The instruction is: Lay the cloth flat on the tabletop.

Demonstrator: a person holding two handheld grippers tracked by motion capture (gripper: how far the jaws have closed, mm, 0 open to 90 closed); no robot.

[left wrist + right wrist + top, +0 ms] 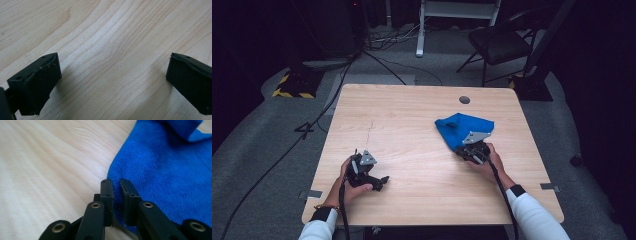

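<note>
A crumpled blue cloth (462,129) lies on the right half of the wooden table (412,115). My right gripper (466,146) sits at the cloth's near edge, with a hand around it. In the right gripper view the blue cloth (162,170) spreads to the right, and the right gripper (116,182) has its two jaws drawn close together with the cloth's left edge pinched between them. My left gripper (374,175) rests low at the front left of the table, far from the cloth. Its jaws stand wide apart over bare wood, so the left gripper (112,67) is open with nothing in it.
A round cable hole (464,99) sits near the table's far edge. Behind the table are a black chair (499,42), a white stand (422,30) and cables on the grey floor (287,150).
</note>
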